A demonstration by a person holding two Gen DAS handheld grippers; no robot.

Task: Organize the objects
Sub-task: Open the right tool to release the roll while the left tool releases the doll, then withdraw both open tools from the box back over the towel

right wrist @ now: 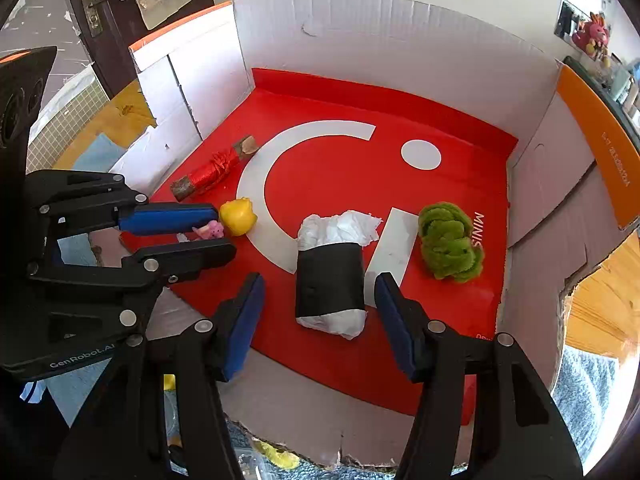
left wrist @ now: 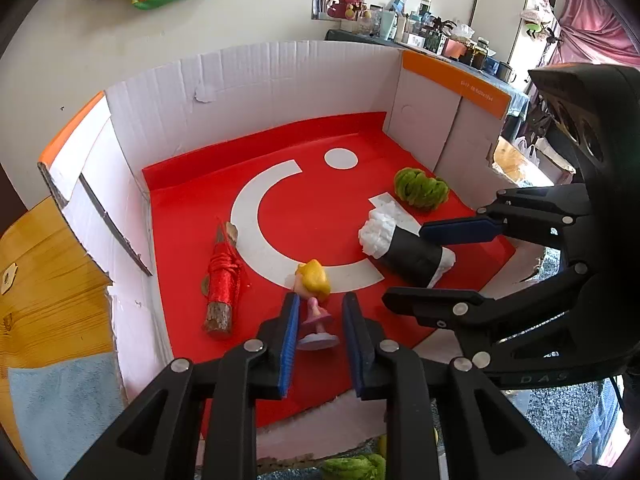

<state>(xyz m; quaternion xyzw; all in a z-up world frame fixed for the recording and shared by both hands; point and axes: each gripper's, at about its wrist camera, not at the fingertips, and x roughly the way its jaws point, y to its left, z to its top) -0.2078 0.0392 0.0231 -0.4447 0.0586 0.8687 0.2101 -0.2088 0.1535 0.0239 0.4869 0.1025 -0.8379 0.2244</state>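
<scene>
Cardboard box (left wrist: 256,80), white walls with orange edges, floor lined by a red sheet (left wrist: 320,208) with a white crescent and dot printed on it. The box sits on a wooden table (left wrist: 44,264); a pale blue cloth (left wrist: 60,404) lies on the table at the box's left.

Four things on the red sheet:
- Small doll (left wrist: 314,300), yellow hair, pink body, pale round base, lying at the near left side.
- Stick wrapped in red cord (left wrist: 223,280), left of the doll, near the left wall.
- White wad wrapped in a black band (right wrist: 330,276), near the middle, lying lengthwise.
- Green fuzzy ball (right wrist: 450,240), to the right of the wad, apart from it.

Left gripper (left wrist: 320,344): jaws narrow but released. The doll's base and body lie between the blue pads (left wrist: 290,340), with a visible gap on each side in the left wrist view. From the right wrist view the doll's pink body shows between the two fingers; contact there cannot be told.

Right gripper (right wrist: 320,320): jaws parted, straddling the near end of the black-banded wad. Clear gaps between both pads and the wad. It is not grasped and rests on the sheet.

Both grippers point steeply down into the box, side by side.
</scene>
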